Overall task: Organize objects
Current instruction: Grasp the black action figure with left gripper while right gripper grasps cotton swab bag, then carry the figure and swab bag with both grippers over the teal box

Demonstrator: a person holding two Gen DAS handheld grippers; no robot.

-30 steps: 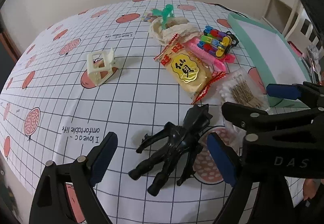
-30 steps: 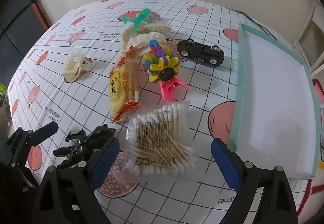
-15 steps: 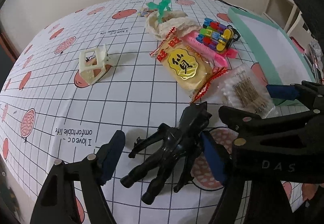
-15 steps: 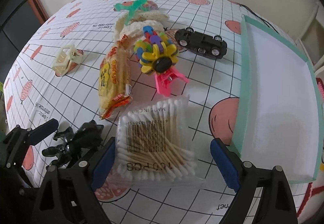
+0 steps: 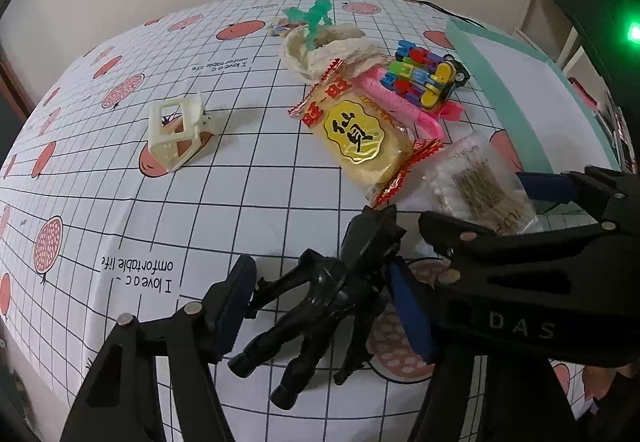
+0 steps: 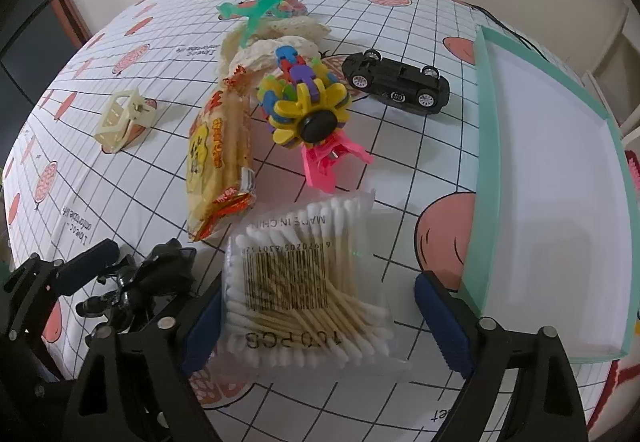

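- Both grippers have sunk lower and closer to their targets than a second ago: the left gripper (image 5: 320,306) now straddles the black action figure (image 5: 320,306), and the right gripper (image 6: 316,318) has closed in around the pack of cotton swabs (image 6: 304,282).
- Left fingers (image 5: 232,306) are spread apart, one blue pad on each side of the figure's torso; the left pad looks just beside an arm, the right pad near the body, and nothing is gripped yet.
- Right fingers (image 6: 440,322) are also spread, wider than the pack; the left pad sits just beside the bag's edge and the right pad stands clear of it.
- Both things lie on the table (image 5: 120,202), which is covered in a gridded cloth, near its front edge, with the teal tray (image 6: 488,178) just right of the swabs and holding nothing.
- For the figure, I would squeeze across the torso rather than the splayed limbs, since thin legs could pivot or slip out.
- For the swabs, the bag is soft and slick; bringing the pads low and pinching across the packed middle should stop it from buckling.
- The two grippers sit very close together, so lifting one at a time, or straight up, would avoid a knock.
- The snack packet (image 5: 360,138) touches neither target, but its crimped end lies near both, so watch for dragging.
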